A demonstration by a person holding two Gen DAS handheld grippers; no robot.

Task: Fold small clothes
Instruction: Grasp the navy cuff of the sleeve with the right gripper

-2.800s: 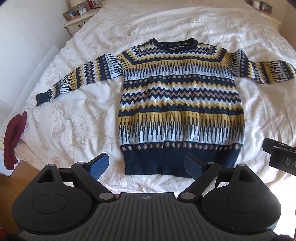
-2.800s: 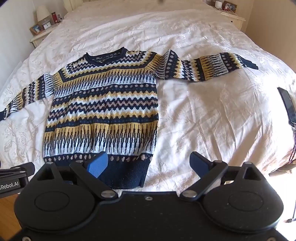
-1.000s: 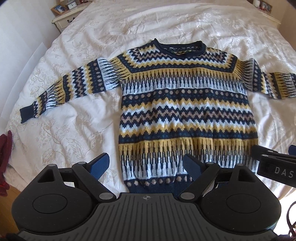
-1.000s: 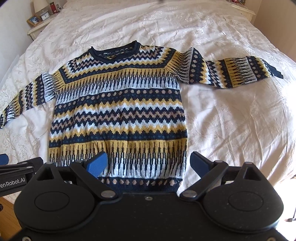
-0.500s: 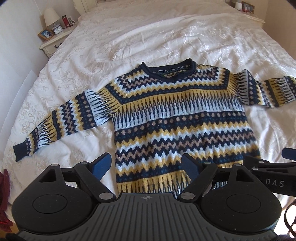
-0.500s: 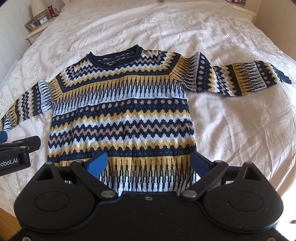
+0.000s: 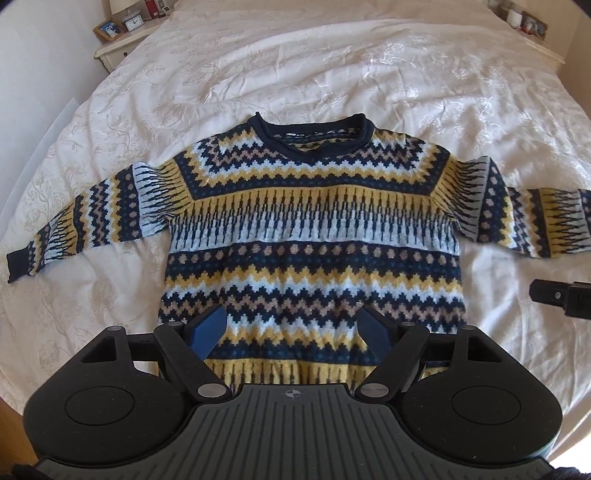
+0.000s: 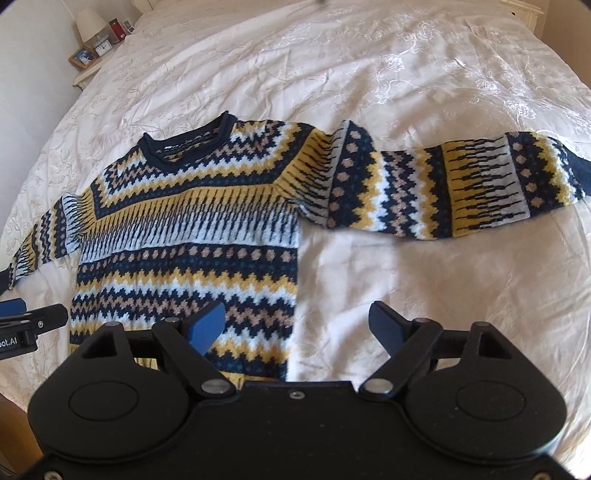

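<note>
Below the closing left gripper [image 7: 293,328], the sweater's [image 7: 314,229] lower body.

White embroidered bedspread [image 7: 332,66] covers the bed, creased, extending ahead of and to both sides of the claw. Far ahead and to the left: cream nightstand [image 7: 122,48] carrying 1 framed photo [image 7: 108,29], 1 small clock [image 7: 133,23], 1 red item [image 8: 117,28], 1 lamp [image 8: 88,23]. Far ahead right: second nightstand [image 7: 543,48] with small, indistinct items.

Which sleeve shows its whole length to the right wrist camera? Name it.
The sleeve stretching toward the picture's right, cuff included. The other sleeve runs off the left edge, its cuff cut short.
</note>
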